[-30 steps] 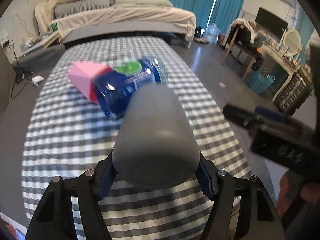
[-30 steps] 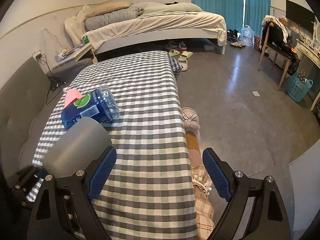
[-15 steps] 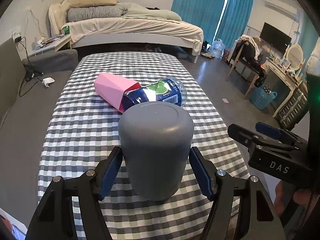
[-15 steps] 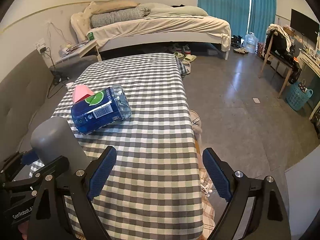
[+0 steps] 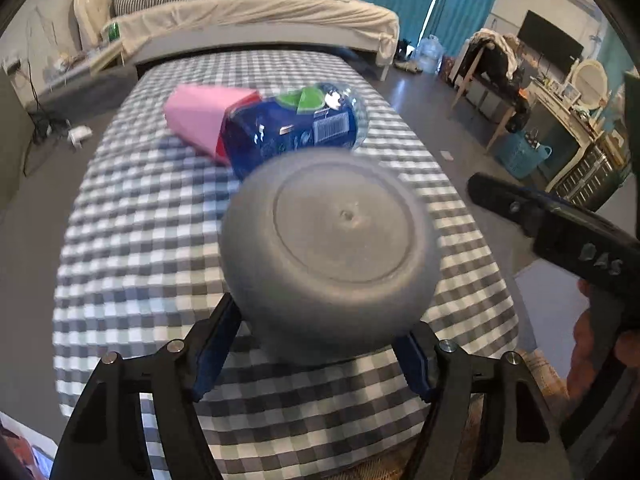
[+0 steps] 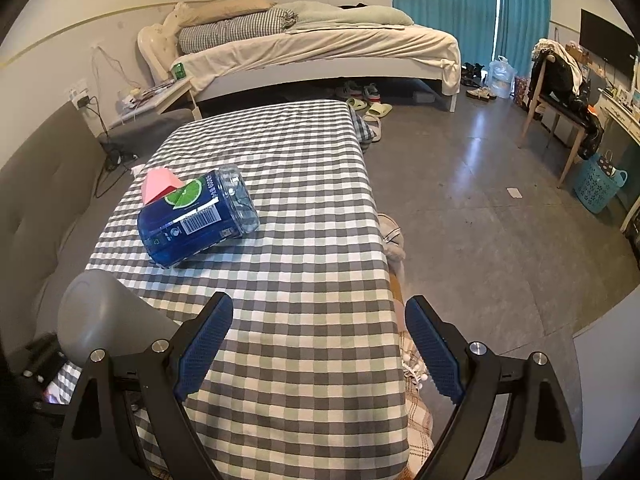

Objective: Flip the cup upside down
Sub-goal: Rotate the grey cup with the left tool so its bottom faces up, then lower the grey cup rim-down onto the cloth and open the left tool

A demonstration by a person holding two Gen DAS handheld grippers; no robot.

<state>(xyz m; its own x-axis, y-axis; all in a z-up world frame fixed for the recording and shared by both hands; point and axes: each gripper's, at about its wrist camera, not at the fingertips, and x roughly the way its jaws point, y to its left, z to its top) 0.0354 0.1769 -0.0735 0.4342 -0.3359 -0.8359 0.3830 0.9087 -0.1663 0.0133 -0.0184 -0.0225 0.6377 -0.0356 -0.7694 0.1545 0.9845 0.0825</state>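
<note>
Since half a second ago the grey cup (image 5: 328, 248) has tipped from standing to base-first toward the left camera, clamped in the left gripper (image 5: 316, 344) above the checked table (image 5: 132, 236), seemingly mid-turn, while from the right the right gripper (image 6: 320, 344) hangs spread and empty, cup well leftward.

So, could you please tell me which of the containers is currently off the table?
The grey cup, gripped in the left tongs; the pink cup and blue-labelled jar lie on the checked cloth.
</note>
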